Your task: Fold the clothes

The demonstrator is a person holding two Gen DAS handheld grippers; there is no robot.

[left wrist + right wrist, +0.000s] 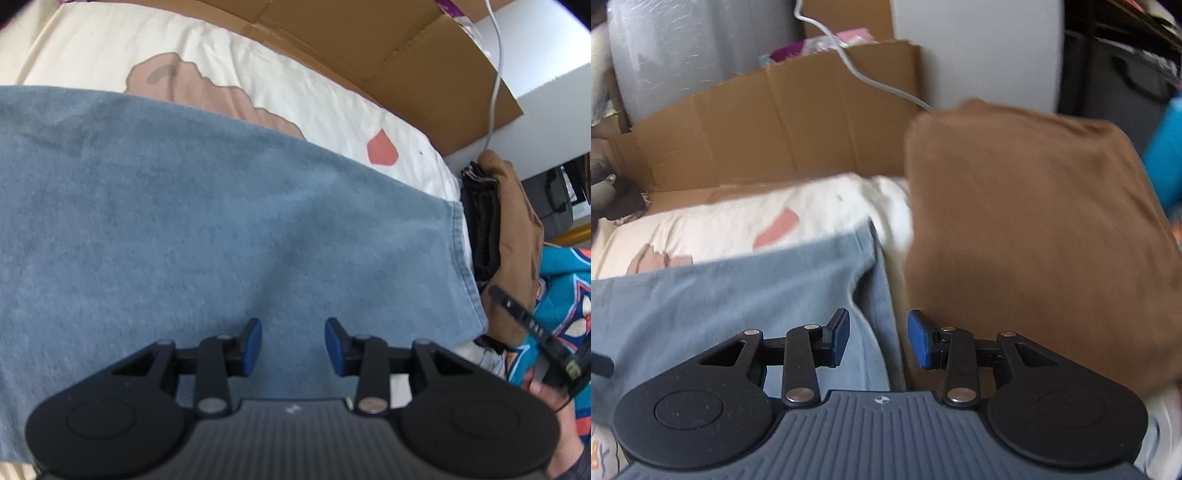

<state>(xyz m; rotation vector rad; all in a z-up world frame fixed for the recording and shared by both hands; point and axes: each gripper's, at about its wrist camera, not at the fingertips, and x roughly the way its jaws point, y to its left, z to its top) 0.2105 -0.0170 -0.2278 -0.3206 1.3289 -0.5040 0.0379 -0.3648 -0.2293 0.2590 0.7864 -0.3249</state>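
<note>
Blue-grey garment [192,206] lies flat, smooth; left gripper [293,347] and right gripper [878,341] fingers apart, empty.

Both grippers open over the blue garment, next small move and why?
Probably lower the right gripper and shut it on the blue garment at its hemmed edge. That edge lies right between its open fingers, beside the brown folded garment. The left gripper, also open, hovers over flat mid-cloth with no edge to pinch.
</note>
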